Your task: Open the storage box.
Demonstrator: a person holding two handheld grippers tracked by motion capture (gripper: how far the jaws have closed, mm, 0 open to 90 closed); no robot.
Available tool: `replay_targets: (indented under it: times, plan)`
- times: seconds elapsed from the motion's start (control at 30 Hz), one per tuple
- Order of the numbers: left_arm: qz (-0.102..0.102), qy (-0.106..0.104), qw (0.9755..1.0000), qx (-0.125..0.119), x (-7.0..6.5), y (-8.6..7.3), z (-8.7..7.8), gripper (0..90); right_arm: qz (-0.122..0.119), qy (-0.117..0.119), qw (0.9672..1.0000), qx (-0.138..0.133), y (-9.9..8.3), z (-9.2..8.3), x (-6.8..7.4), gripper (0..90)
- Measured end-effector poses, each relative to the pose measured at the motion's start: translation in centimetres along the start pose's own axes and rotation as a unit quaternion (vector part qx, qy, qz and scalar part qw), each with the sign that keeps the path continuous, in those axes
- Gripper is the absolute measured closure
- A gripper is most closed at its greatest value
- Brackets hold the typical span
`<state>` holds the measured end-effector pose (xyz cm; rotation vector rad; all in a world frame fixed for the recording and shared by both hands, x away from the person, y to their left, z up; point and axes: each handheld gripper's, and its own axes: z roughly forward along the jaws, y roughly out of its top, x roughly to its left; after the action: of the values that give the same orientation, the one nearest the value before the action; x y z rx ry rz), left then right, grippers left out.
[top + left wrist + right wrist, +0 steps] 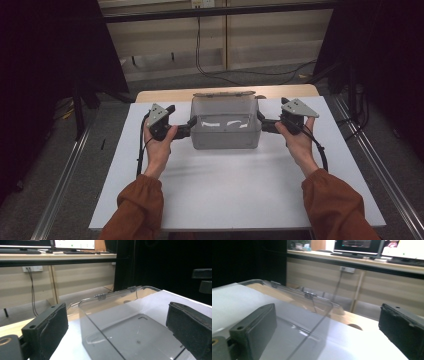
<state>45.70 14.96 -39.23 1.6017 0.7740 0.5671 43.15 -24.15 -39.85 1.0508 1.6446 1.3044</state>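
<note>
Clear plastic box [226, 125] sits mid-table on the white board [240, 195], lid open; left gripper [186, 129] and right gripper [266, 124], both spread wide, straddle its side walls.

Overhead plus two close side views

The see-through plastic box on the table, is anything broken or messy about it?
Nothing stands out. The clear plastic box sits upright and square on the white tabletop, empty, with its hinged lid open. The left gripper and right gripper have jaws open at its two sides.
</note>
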Motion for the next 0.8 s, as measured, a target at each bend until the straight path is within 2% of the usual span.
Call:
replay_targets:
  times: [0.13, 0.17, 0.27, 0.4, 0.53, 0.57, 0.63, 0.73, 0.8]
  plan:
    - [0.004, -0.010, 0.9999, -0.002, -0.1, -0.1, -0.9, 3.3, 0.000, 0.001, 1.0000, 0.002, 0.0, -0.9, 0.0, 1.4]
    - [0.007, -0.009, 0.9999, -0.002, -0.1, -0.1, -1.1, 3.4, 0.000, -0.001, 1.0000, 0.000, 0.0, -1.2, 0.0, 1.4]
    - [-0.002, -0.003, 1.0000, -0.009, -0.2, -0.3, -1.8, 3.4, -0.001, -0.001, 1.0000, 0.003, -0.2, -1.8, 0.1, 1.4]
    - [-0.002, 0.002, 0.9999, -0.011, -0.3, -0.4, -2.6, 3.3, 0.008, 0.003, 1.0000, 0.000, -0.2, -2.8, 0.2, 1.5]
    - [-0.009, -0.003, 0.9999, -0.014, -0.8, -0.5, -3.3, 3.3, -0.003, -0.003, 1.0000, -0.006, -0.3, -3.6, 0.3, 1.6]
    - [-0.002, -0.003, 0.9999, -0.013, -1.0, -0.5, -3.5, 3.4, -0.001, -0.003, 1.0000, -0.006, -0.3, -3.8, 0.3, 1.7]
    - [-0.004, -0.005, 0.9995, -0.032, -1.3, -0.6, -4.1, 3.7, 0.003, -0.004, 1.0000, -0.006, -0.4, -4.3, 0.2, 1.3]
    - [-0.003, -0.005, 0.9996, -0.029, -1.6, -0.7, -4.7, 3.7, 0.002, -0.008, 0.9999, -0.015, -0.5, -5.0, 0.2, 1.5]
    - [-0.002, 0.003, 0.9995, -0.030, -1.6, -0.8, -5.0, 3.6, 0.003, -0.009, 0.9998, -0.017, -0.6, -5.5, 0.2, 1.5]
